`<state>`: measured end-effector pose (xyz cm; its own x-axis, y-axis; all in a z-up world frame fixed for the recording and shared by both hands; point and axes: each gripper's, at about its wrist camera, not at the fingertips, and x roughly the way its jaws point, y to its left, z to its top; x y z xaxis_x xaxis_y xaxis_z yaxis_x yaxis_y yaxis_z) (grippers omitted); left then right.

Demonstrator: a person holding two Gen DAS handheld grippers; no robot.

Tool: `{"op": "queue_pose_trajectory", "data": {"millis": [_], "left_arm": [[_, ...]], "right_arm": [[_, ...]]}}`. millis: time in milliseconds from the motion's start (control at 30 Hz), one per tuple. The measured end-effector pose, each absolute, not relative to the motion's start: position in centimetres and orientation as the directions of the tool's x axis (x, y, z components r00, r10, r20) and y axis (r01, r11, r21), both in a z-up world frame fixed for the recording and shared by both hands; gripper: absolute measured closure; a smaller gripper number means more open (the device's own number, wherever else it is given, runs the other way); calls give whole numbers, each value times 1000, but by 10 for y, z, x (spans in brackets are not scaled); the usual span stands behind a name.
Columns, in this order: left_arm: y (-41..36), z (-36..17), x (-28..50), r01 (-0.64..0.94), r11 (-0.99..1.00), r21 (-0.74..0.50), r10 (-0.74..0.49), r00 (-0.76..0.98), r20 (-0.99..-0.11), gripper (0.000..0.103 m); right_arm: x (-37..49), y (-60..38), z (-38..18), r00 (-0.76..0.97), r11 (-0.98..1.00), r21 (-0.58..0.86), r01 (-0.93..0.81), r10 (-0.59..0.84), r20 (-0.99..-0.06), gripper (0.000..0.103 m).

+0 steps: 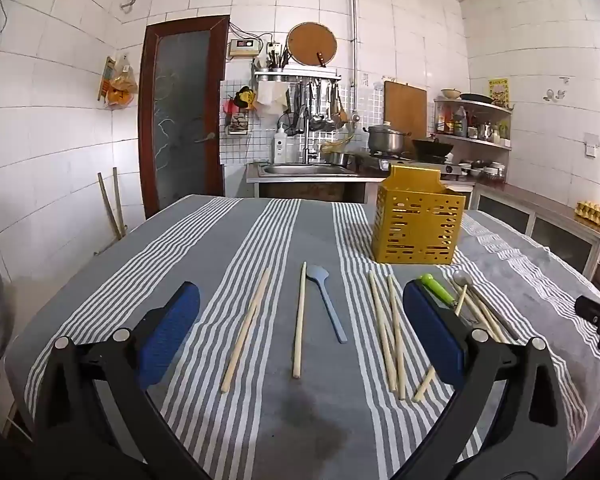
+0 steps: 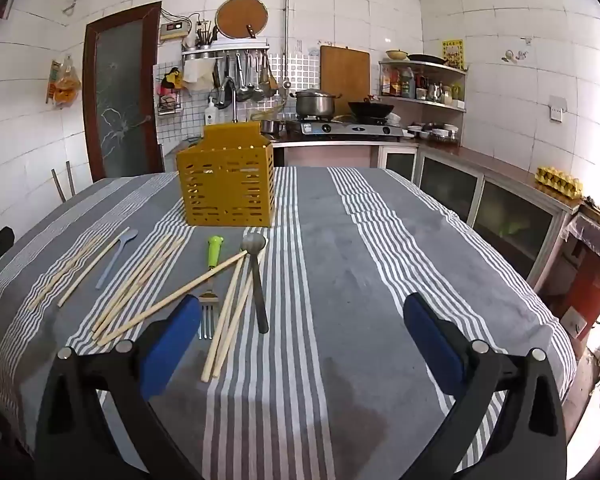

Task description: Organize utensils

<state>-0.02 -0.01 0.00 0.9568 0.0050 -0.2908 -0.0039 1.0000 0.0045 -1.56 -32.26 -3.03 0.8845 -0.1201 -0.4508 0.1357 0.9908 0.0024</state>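
Observation:
A yellow perforated utensil holder (image 1: 418, 224) (image 2: 228, 184) stands upright on the striped tablecloth. Several wooden chopsticks (image 1: 298, 322) (image 2: 140, 280) lie scattered in front of it, along with a pale blue spoon (image 1: 326, 304) (image 2: 116, 258), a green-handled fork (image 1: 438, 288) (image 2: 212, 272) and a grey spoon (image 2: 256, 280) (image 1: 462, 280). My left gripper (image 1: 300, 312) hovers open above the chopsticks and the blue spoon, nothing between its blue pads. My right gripper (image 2: 302, 320) is open over bare cloth, with the fork and chopsticks by its left finger (image 2: 172, 344).
The table's grey striped cloth (image 2: 360, 260) has free room on its right half. Behind the table are a sink (image 1: 304, 170), a stove with a pot (image 2: 314, 104) and a wok (image 2: 370, 110), and a low cabinet (image 2: 500, 208) along the right wall.

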Motion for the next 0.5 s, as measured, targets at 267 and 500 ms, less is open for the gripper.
{"op": "queue_pose_trajectory", "data": {"millis": [267, 500], "left_arm": [[23, -5, 13, -34, 998, -61, 11, 939, -344, 5], [2, -3, 16, -34, 999, 2, 33, 942, -333, 5]], "right_arm": [[-6, -327, -26, 897, 987, 4, 161, -145, -418, 4], [-6, -330, -29, 906, 989, 11, 150, -133, -401, 4]]}}
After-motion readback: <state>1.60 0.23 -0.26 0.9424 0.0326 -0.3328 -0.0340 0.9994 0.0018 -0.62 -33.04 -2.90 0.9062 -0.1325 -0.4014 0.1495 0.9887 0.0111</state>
